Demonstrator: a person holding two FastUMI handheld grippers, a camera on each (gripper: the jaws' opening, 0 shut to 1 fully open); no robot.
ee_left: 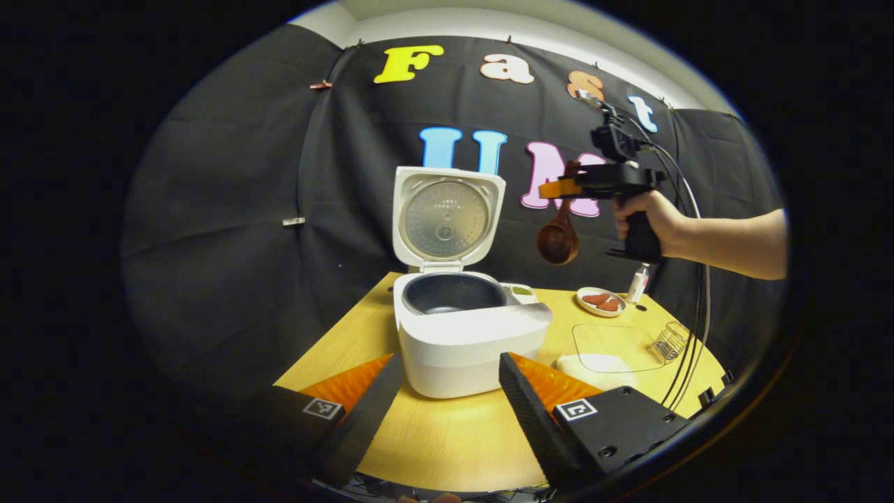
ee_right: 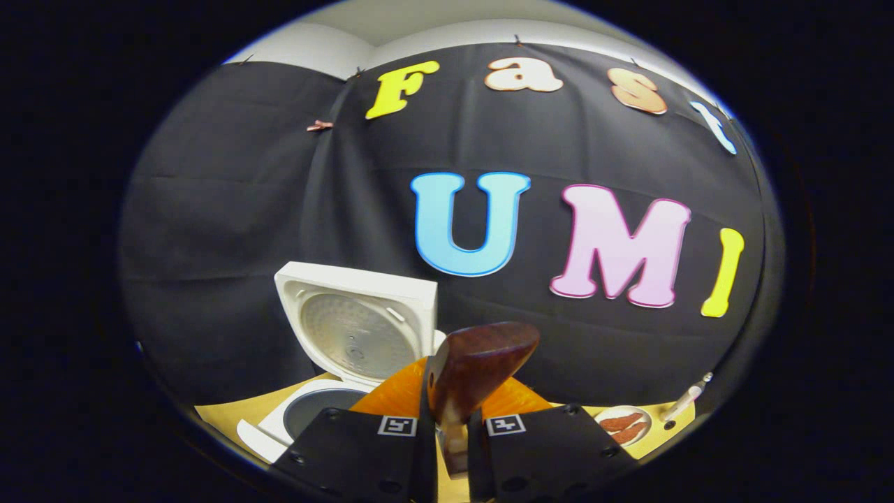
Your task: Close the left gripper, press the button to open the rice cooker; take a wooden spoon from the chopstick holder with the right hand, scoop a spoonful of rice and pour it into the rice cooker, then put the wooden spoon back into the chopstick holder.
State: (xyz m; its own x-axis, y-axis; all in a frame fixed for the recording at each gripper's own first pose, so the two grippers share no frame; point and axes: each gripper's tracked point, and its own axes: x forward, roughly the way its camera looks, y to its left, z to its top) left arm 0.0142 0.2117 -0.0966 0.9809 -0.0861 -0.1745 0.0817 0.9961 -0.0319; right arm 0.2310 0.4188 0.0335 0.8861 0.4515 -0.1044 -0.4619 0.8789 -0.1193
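Observation:
The white rice cooker [ee_left: 461, 335] stands open on the wooden table, its lid [ee_left: 445, 218] upright and its dark inner pot bare. My left gripper [ee_left: 447, 409] is open just in front of the cooker, touching nothing. To the right of the lid, high above the table, a hand holds my right gripper [ee_left: 567, 187], shut on the handle of a brown wooden spoon [ee_left: 557, 241] whose bowl hangs down. In the right gripper view the spoon [ee_right: 482, 367] sticks up between the fingers of the right gripper [ee_right: 450, 412], with the cooker [ee_right: 314, 412] low on the left.
Right of the cooker lie a white plate with red pieces [ee_left: 601, 302], a small bottle [ee_left: 637, 283], a clear tray [ee_left: 614, 346], a white heap [ee_left: 594, 365] and a wire holder [ee_left: 669, 344] near the table's right edge. Cables hang from the right gripper.

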